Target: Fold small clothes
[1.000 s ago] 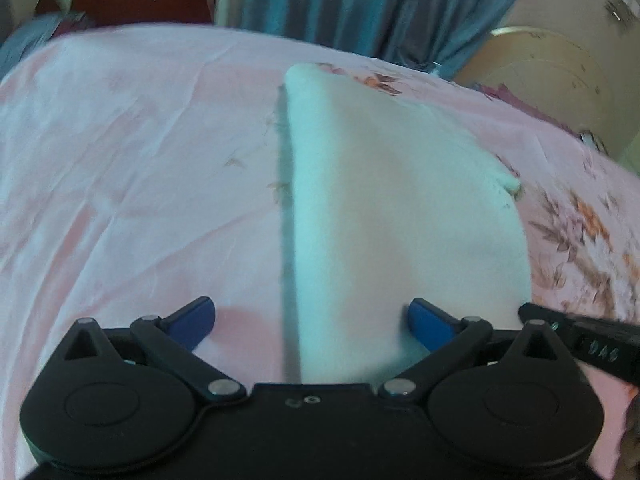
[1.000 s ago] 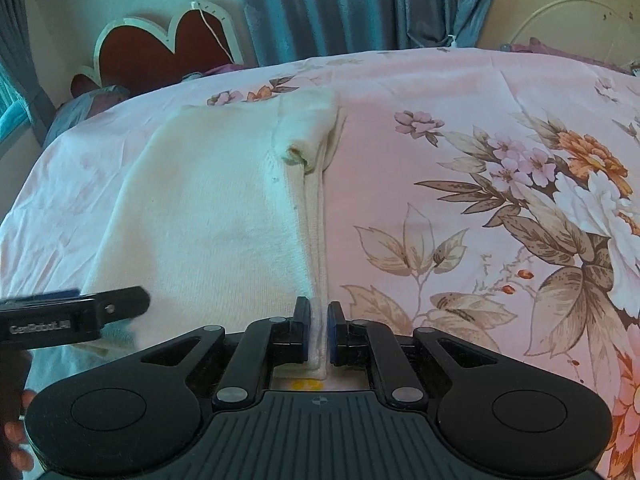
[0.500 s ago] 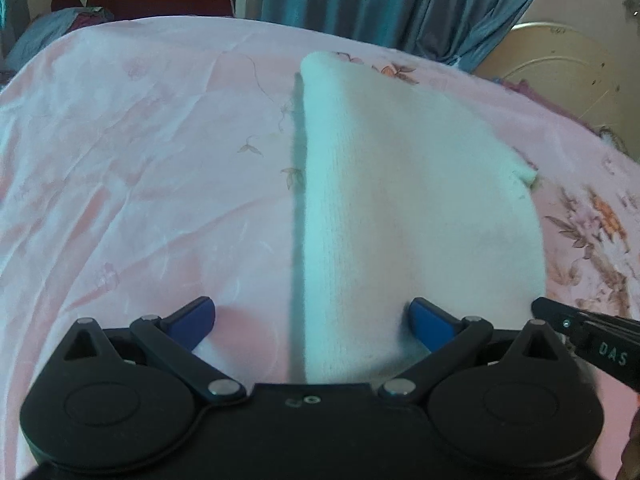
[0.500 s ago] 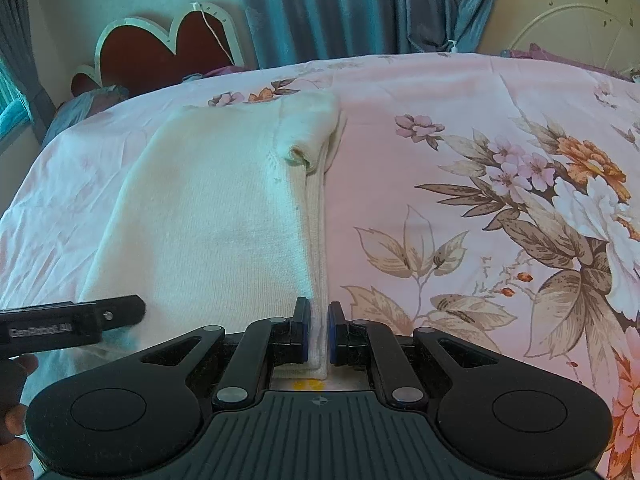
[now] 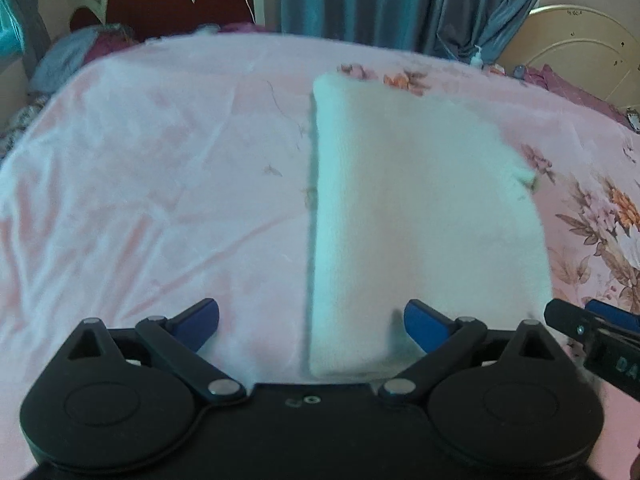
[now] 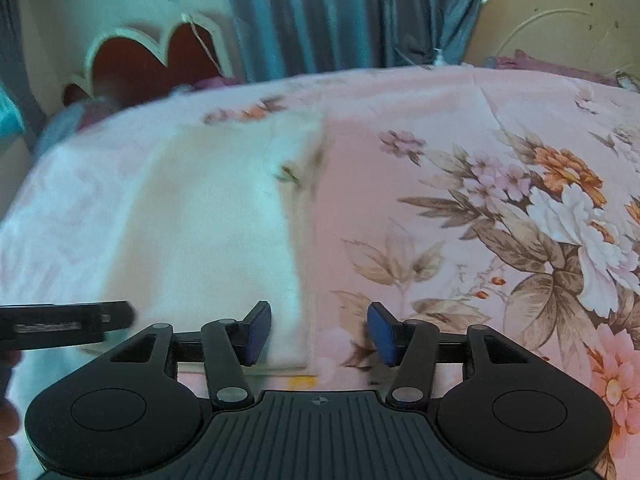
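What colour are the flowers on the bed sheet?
The bed sheet is pink, with white, orange and pale purple flowers and brownish leaves. The right wrist view shows them best.

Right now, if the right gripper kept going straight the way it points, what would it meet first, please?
Probably the folded white garment: its right edge lies between the opening jaws of the right gripper, with the floral bedsheet beside it.

I see a pink floral bedsheet ahead of my tongs, a red scalloped headboard and blue curtains beyond.

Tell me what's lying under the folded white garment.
The white garment lies flat on the pink floral bedsheet, which shows around its edges. Whatever sits directly beneath, or between its folded layers, is covered.
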Motion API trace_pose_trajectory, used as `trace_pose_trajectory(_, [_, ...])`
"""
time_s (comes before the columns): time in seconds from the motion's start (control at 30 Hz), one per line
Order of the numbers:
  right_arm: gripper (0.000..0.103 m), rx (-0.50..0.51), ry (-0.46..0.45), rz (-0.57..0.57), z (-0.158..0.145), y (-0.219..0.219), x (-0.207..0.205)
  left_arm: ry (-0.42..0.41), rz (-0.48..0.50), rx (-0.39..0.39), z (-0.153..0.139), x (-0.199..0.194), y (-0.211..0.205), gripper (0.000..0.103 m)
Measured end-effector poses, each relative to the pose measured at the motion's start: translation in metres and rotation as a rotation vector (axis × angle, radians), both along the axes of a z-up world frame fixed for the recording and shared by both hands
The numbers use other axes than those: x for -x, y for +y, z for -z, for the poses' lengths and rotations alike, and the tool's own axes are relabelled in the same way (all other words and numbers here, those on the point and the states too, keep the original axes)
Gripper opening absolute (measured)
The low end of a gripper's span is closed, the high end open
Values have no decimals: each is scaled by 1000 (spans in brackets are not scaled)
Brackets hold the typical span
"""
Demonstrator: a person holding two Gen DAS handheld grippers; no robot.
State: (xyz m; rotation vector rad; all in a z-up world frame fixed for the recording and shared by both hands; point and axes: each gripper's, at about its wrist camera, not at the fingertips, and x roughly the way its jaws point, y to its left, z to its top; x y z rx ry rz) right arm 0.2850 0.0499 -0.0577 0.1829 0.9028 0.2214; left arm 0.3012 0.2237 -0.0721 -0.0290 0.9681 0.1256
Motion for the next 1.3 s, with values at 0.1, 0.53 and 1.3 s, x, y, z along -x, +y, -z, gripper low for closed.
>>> trace_pose_trajectory(0.1, [54, -49, -15, -30, -22, -6, 18, -42, 7, -28, -22, 19, -3, 99])
trace_pose_trajectory(0.53, [102, -14, -249, -57, -129, -48, 163, -189, 1, -79, -131, 170, -37, 102])
trace_pose_trajectory(1.3, [103, 10, -402, -35, -191, -76, 263, -330, -37, -47, -184, 291, -60, 102])
